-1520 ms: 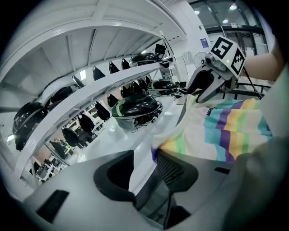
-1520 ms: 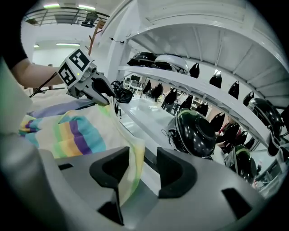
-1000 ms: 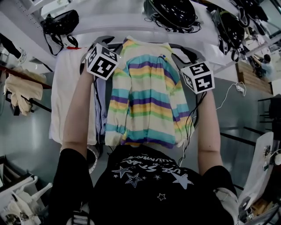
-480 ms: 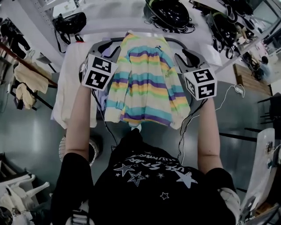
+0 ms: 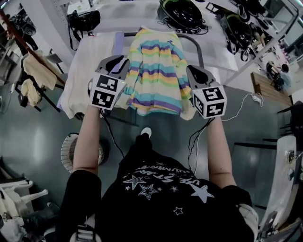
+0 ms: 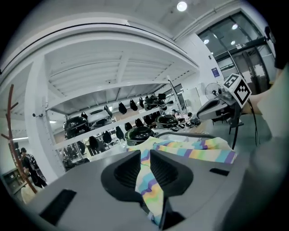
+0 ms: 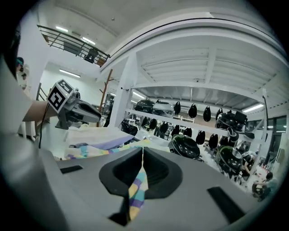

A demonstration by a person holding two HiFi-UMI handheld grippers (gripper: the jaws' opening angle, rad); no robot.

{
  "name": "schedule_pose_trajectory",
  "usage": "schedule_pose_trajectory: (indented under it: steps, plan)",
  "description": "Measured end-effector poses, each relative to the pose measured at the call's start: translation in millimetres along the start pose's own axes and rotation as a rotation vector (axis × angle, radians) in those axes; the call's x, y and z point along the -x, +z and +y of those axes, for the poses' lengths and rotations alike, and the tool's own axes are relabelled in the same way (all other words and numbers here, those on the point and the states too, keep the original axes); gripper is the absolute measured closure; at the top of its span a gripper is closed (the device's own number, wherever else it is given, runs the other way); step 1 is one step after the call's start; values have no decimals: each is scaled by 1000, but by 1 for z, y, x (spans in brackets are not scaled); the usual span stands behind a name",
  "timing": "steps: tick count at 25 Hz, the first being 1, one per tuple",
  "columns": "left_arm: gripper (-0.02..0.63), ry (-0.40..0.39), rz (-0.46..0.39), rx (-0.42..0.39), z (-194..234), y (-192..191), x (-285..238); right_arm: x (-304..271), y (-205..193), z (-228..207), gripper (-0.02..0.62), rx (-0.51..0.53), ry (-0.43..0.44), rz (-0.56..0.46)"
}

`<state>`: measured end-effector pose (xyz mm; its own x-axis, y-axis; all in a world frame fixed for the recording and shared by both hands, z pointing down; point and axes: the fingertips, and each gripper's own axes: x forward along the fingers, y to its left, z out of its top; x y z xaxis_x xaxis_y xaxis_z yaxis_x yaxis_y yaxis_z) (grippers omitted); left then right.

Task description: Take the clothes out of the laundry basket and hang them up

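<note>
Soft, light pastel-striped knit shirt (image 5: 156, 71) at 12 o'clock in the head view, spread between both tools. The left tool (image 6: 145, 158), jaws just closed further, and the right tool (image 7: 142, 155), pressed tight, each pinch a fabric fold. The limp cloth would probably sag unless held at both edges.

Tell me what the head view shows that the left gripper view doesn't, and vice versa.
Head view only: the whole shirt, a white garment to its left, and the basket on the floor. Left gripper view only: the jaws of the left claw, which have just been closing, pinching a fold of the shirt. Both: the shirt, the right claw and the helmets.
</note>
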<state>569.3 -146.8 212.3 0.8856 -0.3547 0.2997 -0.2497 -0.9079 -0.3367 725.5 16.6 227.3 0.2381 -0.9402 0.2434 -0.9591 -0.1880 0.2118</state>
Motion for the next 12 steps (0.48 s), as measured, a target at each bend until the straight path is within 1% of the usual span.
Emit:
schedule_pose_trajectory:
  steps: [3,7,10,12]
  plan:
    - [546,22,2,15,-18,-11,29,24,-10,27,583,-44,22,-32]
    - [566,36,6,34,-48,-24,67,57,-23,51,584,-91,22,-48]
    - [571,39,18,65,-71,-35,93,81,-35,65,584,-100,28,-41]
    - [572,37,31,101,-88,-44,109,97,-47,73,584,-112,35,-20]
